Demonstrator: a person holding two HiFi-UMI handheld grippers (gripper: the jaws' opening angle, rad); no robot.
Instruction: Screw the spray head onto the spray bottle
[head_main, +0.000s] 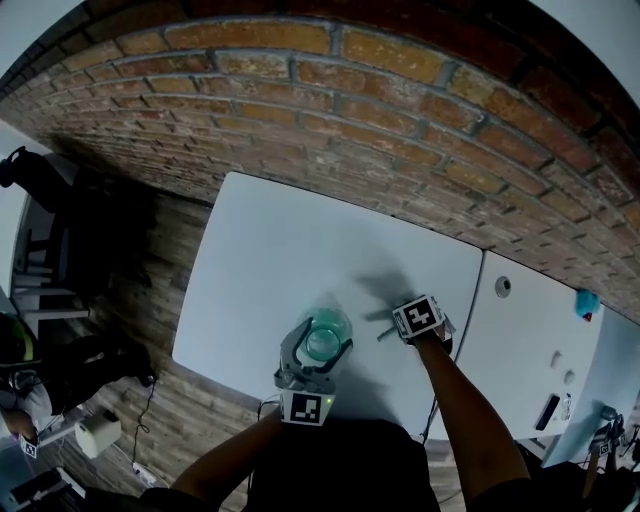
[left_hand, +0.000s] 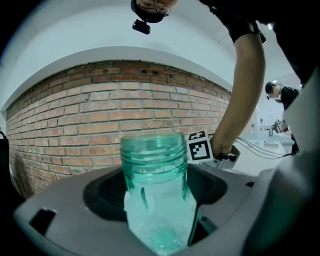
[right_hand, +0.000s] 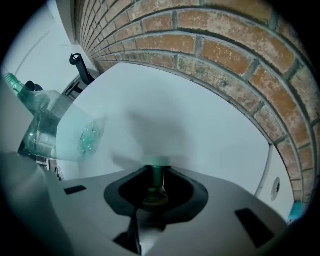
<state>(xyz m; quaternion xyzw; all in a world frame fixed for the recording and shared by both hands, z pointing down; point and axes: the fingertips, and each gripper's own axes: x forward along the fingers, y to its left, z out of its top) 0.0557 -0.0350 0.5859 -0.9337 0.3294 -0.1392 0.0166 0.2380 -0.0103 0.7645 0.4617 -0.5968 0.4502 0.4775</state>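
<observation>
Pinching bottle (left_hand: 155, 170) upright at worktop's (head_main: 280, 250) front edge, L tongs (head_main: 321, 343); R tongs (head_main: 405, 327) clamp spray head (right_hand: 159, 161), green stem (right_hand: 157, 176) visible only in R gripper view.

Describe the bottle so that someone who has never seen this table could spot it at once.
Find the white table in front of the brick wall and look near its front edge. There the left gripper clamps the bottle. Its see-through green body and bare threaded neck with no cap set it apart from everything else on the table.
</observation>
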